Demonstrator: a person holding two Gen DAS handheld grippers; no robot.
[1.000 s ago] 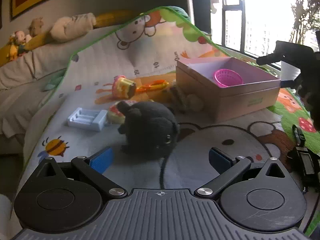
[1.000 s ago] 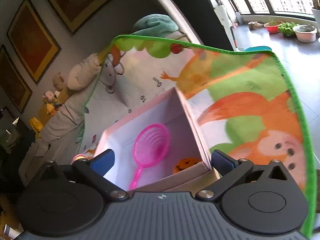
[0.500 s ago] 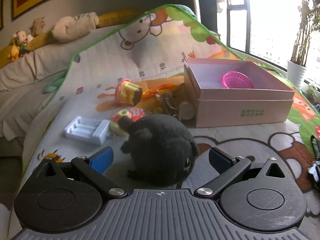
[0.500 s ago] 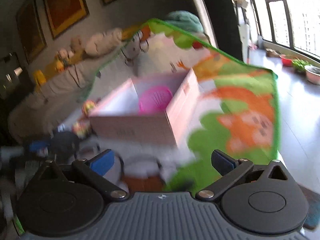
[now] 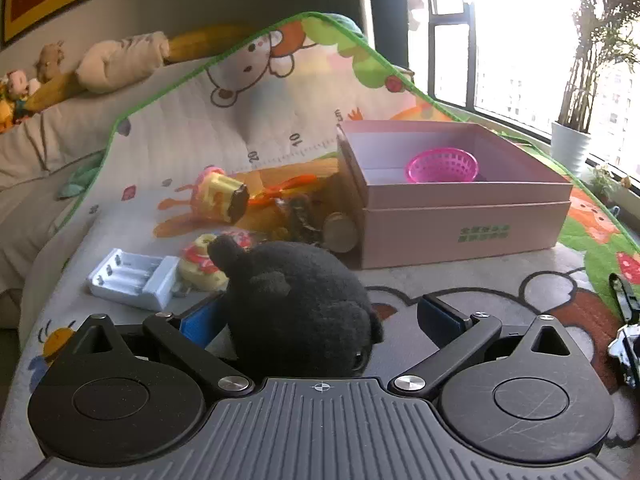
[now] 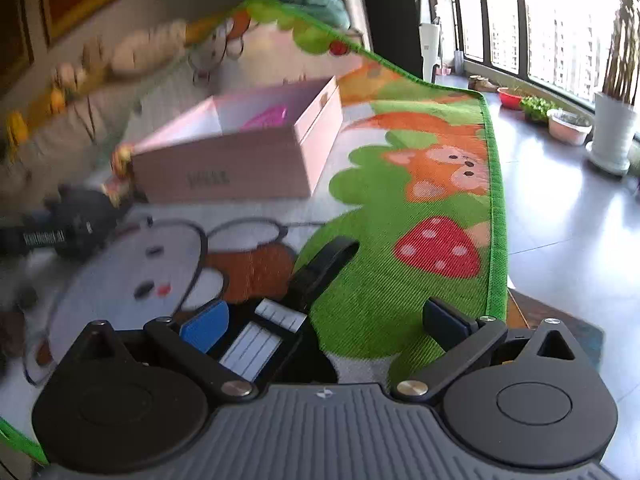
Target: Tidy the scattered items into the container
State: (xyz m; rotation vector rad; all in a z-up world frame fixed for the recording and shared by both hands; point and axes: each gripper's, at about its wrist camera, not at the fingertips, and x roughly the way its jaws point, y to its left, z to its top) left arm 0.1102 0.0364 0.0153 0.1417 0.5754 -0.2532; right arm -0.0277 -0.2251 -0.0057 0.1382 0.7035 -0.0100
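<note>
Now your left tongs [image 5: 320,318] sat low and wide around the black plush toy [image 5: 296,304] at lower centre, on the cartoon play mat [image 5: 480,280]. Your right tongs [image 6: 326,326] gaped over a black device [image 6: 276,332], pink box [image 6: 240,160] upper left.

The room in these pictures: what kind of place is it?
Probably a home living room or play area: a cartoon play mat with scattered toys, stuffed animals along a sofa, and potted plants by large windows.
</note>
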